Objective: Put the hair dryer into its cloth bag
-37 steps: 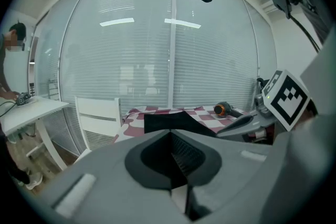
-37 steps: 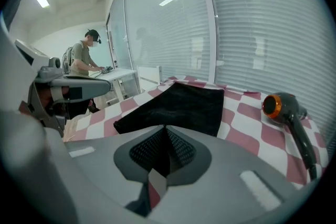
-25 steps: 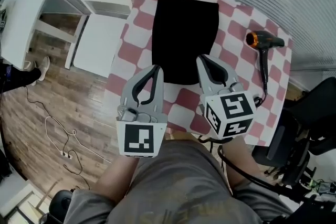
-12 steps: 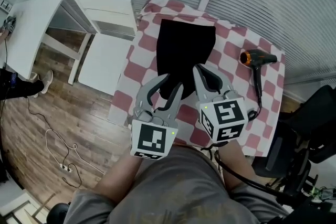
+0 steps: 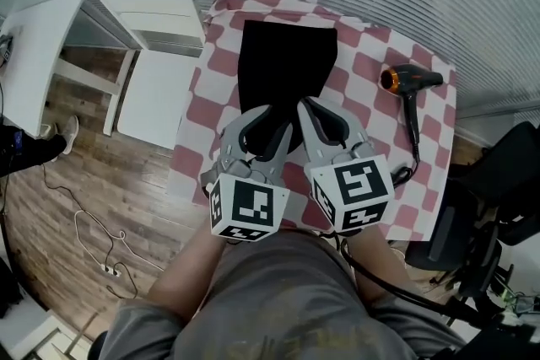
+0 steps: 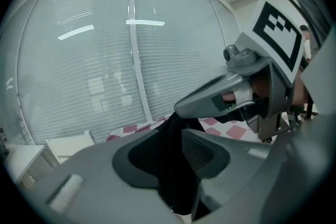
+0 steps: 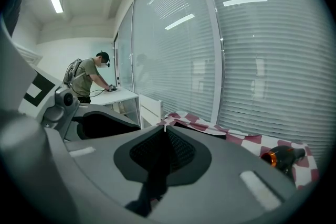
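The right hand-held gripper (image 5: pixel 306 108) is pinched shut on the near edge of the flat black cloth bag (image 5: pixel 283 63), probably to lift its mouth. The left hand-held gripper (image 5: pixel 268 120) has its jaws apart around the same edge, seemingly to take the other lip. The black hair dryer with an orange ring (image 5: pixel 408 81) lies well apart on the red-and-white checked bench (image 5: pixel 371 55). There are one bag, one dryer and two grippers.

A small table (image 5: pixel 192 149) wears a red-and-white checked cloth (image 5: pixel 364 67) that hangs over its edges. A black bag (image 5: pixel 283 63) lies along the middle, reaching almost to the far edge. Well apart, by the right edge, lies a dryer (image 5: pixel 407 82), orange end toward the bag, its cord (image 5: pixel 415 135) trailing to the near edge.
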Available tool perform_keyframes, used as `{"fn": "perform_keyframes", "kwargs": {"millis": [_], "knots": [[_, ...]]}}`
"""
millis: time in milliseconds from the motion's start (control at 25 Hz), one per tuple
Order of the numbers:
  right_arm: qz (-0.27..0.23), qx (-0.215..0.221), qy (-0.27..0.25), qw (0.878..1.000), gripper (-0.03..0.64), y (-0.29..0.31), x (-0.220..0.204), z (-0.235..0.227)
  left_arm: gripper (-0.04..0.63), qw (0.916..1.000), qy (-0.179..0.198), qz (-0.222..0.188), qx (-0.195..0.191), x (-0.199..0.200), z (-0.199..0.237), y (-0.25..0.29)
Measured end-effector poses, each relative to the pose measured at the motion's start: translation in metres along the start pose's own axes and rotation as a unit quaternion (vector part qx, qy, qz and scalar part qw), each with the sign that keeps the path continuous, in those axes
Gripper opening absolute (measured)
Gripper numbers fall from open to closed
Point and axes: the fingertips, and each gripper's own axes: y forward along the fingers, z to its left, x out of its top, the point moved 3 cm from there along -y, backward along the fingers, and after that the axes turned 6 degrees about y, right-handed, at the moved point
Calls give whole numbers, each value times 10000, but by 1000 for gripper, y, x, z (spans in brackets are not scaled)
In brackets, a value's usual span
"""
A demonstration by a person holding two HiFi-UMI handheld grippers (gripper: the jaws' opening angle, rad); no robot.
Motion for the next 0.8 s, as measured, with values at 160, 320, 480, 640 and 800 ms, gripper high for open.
{"fn": "perform_keyframes", "kwargs": {"millis": [160,320,480,640,800], "knots": [[16,-11,47,10000,37,1,-1,-1,126,9997,180,183,-21,-2,-1,8],[10,-15,86,10000,37,2,-2,-2,31,9989,397,240,49,-1,2,11],[-137,-16,188,9997,39,-1,1,-4,15,9975,618,342,3,6,5,12],[-553,-141,222,9981,85,-16,14,-13,15,9963,781,369,-27,16,12,14],[-781,-606,229,9948,80,-40,20,-31,15,9960,818,355,-105,24,18,16]]}}
